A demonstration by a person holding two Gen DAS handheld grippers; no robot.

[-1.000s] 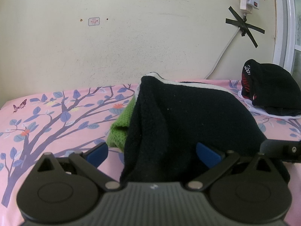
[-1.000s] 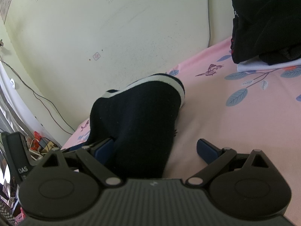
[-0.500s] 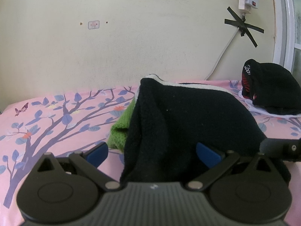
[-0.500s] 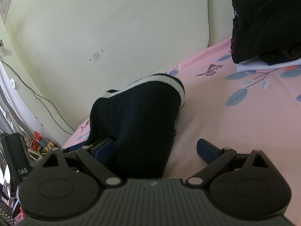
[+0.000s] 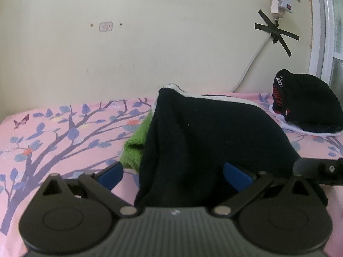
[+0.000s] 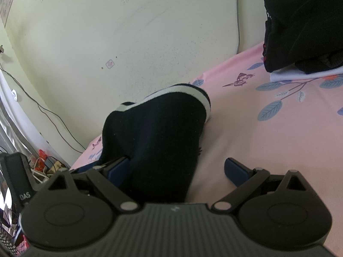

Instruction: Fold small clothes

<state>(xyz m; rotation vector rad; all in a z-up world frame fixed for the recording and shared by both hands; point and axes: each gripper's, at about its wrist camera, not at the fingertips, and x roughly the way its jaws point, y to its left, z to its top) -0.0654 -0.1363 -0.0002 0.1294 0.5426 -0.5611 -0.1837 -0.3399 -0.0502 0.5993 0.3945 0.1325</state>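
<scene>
— Grippers? 
— Left gripper [image 5: 173, 172] and right gripper [image 6: 176, 170] both spread wide, gripping nothing; black garment [image 5: 205, 141] lies bunched between their fingers on the pink sheet [image 5: 53, 132].
— Beyond? 
— Green cloth [image 5: 134, 150] underneath it, dark folded pile [image 5: 306, 105] farther right.

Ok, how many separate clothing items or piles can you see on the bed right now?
3. A black garment with a white band lies between the open left gripper fingers; a green knit piece beside it, partly hidden; a black pile far right. More may be underneath.
</scene>
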